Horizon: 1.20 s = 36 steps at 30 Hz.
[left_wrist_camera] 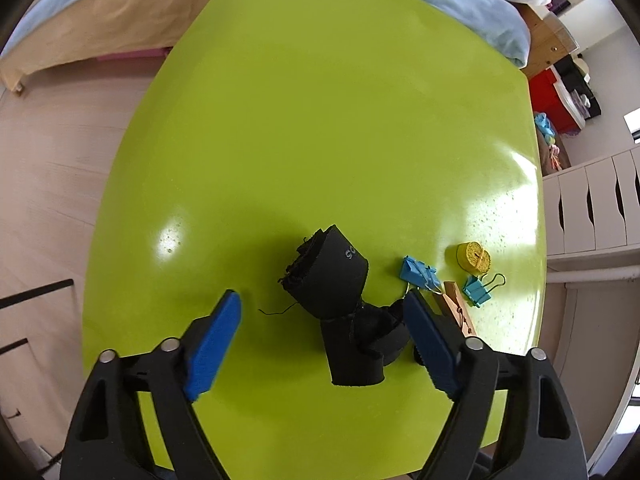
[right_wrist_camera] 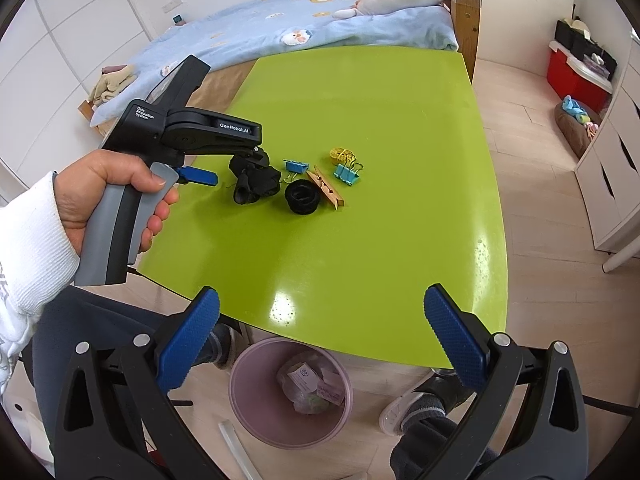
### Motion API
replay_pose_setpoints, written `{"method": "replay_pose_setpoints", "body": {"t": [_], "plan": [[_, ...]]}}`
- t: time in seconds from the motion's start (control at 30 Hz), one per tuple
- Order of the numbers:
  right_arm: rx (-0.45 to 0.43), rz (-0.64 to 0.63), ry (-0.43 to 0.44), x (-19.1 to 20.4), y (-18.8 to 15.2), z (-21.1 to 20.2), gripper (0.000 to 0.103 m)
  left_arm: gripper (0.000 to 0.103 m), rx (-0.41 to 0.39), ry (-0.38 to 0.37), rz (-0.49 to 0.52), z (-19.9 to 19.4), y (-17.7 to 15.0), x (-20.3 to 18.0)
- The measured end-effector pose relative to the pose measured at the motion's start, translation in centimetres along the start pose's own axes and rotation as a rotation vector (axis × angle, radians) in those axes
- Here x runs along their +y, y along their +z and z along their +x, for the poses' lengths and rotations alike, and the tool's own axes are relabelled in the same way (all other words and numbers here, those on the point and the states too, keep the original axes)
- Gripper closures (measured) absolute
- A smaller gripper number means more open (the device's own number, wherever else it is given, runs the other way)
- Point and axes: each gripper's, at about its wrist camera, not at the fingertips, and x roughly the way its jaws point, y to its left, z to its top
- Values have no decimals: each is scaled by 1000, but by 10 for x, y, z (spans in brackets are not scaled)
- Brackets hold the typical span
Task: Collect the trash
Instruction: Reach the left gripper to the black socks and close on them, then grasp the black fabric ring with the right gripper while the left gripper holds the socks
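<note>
A glossy lime-green tabletop (right_wrist_camera: 360, 240) beside a blue-quilted bed (right_wrist_camera: 248, 36): left gripper (left_wrist_camera: 324, 300) fingers open around crumpled black fabric (left_wrist_camera: 332, 280); right gripper (right_wrist_camera: 320, 304) fingers wide, empty, above a pink wastebasket (right_wrist_camera: 248, 380).

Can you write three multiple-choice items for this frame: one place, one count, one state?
1. Where is the pink bin?
A. On the green table
B. On the floor beside the table's near edge
C. On the bed

2. How many blue binder clips lie on the table?
A. One
B. Two
C. Four

3. The left gripper is:
A. Open around the black cloth scrap
B. Shut, empty
C. Holding the clothespin

Key: B, bin stands below the edge; B, two clips show; A, the pads clear the cloth.
</note>
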Motion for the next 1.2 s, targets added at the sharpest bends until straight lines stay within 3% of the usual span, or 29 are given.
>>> {"method": "replay_pose_setpoints", "body": {"t": [0.27,0.43,0.97,1.2], "plan": [[6,6,0,-2,0,2,3,61,7,-10,-1,4,1,-6],[8,6,1,-2,1,3,3,71,-4,-21,25,4,0,-9],[32,-2,-33,15,37,31,3,76,-140,-6,176,-36,-8,-1],[124,93,-92,20,71,70,3,76,-182,4,200,-53,-14,16]]}}
